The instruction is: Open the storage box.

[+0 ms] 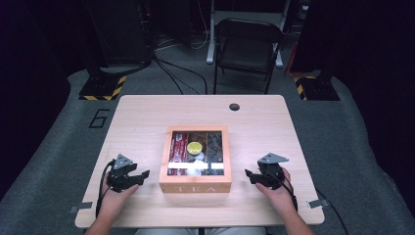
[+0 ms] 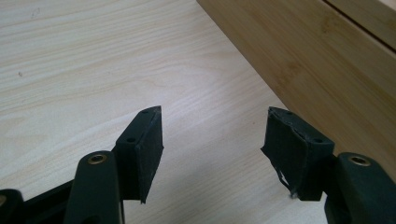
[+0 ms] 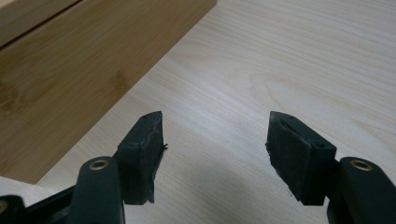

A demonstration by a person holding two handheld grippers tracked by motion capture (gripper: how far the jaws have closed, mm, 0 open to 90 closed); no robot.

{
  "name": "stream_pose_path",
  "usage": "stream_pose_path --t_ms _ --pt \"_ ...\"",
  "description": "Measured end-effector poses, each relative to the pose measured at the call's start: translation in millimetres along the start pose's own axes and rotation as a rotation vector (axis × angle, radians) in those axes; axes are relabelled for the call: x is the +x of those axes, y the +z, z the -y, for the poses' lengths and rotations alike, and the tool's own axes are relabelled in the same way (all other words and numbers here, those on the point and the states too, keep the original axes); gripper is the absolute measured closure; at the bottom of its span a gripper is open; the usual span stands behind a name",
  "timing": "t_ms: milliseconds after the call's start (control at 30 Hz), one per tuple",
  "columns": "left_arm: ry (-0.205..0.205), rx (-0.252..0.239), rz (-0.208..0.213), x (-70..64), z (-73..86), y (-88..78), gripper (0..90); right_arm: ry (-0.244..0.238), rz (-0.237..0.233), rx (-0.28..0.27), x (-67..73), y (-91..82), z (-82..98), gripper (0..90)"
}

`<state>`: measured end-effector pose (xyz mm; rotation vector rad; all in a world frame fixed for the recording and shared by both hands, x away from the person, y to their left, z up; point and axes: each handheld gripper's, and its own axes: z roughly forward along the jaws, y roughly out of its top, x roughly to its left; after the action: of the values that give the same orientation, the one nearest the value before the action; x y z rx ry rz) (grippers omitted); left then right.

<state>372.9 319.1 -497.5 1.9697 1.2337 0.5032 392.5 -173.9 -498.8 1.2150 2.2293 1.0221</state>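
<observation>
Flanking the closed tea box (image 1: 195, 159), the left gripper (image 1: 138, 177) and right gripper (image 1: 251, 175) are held released and empty; nothing has been grasped, so the handling is judged unstarted.

One wooden tea box (image 1: 195, 186) with a windowed lid sat at the centre of one light wooden table (image 1: 147, 117). Two hand-held grippers were there, the left gripper (image 1: 143, 175) at eight o'clock and the right gripper (image 1: 248, 174) at four o'clock. One folding chair (image 1: 247, 46) stood beyond at twelve o'clock.
</observation>
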Motion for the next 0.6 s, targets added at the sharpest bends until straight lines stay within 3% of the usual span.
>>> stream_pose_path --t_ms 200,300,500,600 --pt "0.011 -0.005 0.008 -1.6 -1.3 -2.7 37.4 0.001 -0.014 -0.007 1.2 -2.8 -1.3 36.2" --pt "0.000 -0.015 0.009 -3.5 -1.2 -3.6 37.8 0.005 -0.018 -0.015 2.2 -4.6 -2.1 36.3" --pt "-0.026 -0.020 0.051 -6.9 -2.3 -7.7 38.0 0.035 -0.055 -0.042 6.2 -11.0 -6.7 36.8" --pt "-0.047 0.002 0.060 -5.9 -3.2 -8.0 38.0 0.058 -0.072 -0.049 7.6 -16.1 -9.9 36.5"
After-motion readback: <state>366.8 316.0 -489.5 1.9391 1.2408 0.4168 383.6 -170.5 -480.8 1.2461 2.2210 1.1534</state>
